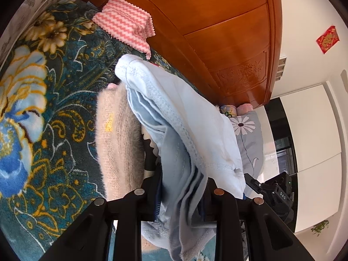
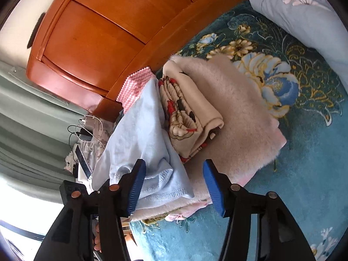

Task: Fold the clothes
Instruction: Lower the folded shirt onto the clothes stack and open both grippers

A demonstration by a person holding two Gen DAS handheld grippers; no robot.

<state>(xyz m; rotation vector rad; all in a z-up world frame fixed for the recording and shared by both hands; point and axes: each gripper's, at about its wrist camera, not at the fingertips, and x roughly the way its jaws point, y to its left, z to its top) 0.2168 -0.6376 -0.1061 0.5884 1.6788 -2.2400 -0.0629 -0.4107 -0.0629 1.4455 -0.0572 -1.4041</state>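
A light blue garment [image 1: 178, 113] hangs bunched and tilted over the bed, and my left gripper [image 1: 182, 191] is shut on its lower folds, with the cloth hiding most of the fingers. In the right wrist view the same light blue garment [image 2: 139, 134] drapes beside a folded floral cloth [image 2: 187, 113], which sits on a folded beige fuzzy garment [image 2: 235, 113]. My right gripper [image 2: 176, 184] is open. Its blue pads [image 2: 139, 184] stand wide apart, and the garment's hem lies against the left pad. The beige fuzzy garment [image 1: 119, 143] lies left of the blue one.
A teal floral blanket [image 1: 43, 108] covers the bed. A pink zigzag cloth [image 1: 126, 24] lies by the wooden headboard [image 1: 217, 21]. A pale flowered pillow [image 2: 304, 15] is at the far right. Cables and a charger [image 2: 84, 130] sit beyond the bed edge.
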